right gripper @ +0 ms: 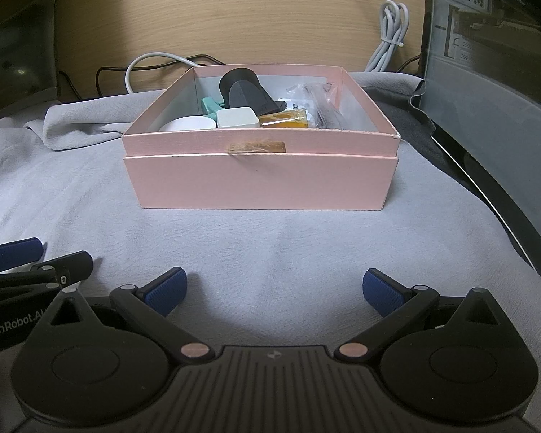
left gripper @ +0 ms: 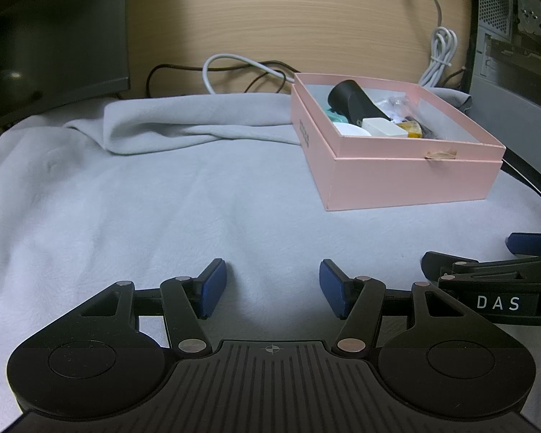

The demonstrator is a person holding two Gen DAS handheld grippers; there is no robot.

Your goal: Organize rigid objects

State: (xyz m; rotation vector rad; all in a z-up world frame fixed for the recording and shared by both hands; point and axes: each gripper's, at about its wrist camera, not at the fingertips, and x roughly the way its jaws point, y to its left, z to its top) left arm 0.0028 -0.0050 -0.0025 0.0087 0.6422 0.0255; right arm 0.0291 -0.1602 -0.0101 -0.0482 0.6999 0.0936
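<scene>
A pink box [right gripper: 259, 180] stands on a grey cloth [right gripper: 270, 245], straight ahead in the right wrist view and at the right in the left wrist view [left gripper: 411, 180]. It holds several things: a black cone-shaped piece [right gripper: 245, 90], a white square block [right gripper: 237, 117], a white round piece [right gripper: 187, 123], a teal piece [right gripper: 209, 104], an amber piece [right gripper: 288, 119] and a clear bag [right gripper: 321, 103]. My left gripper [left gripper: 273, 287] is open and empty, low over the cloth. My right gripper [right gripper: 275, 290] is open and empty, short of the box.
A dark monitor [left gripper: 50, 36] stands at the back left. A computer case [right gripper: 494, 54] stands at the right. White and black cables [left gripper: 234, 68] lie behind the cloth against a wooden wall. The cloth is folded into a ridge [left gripper: 184, 122] left of the box.
</scene>
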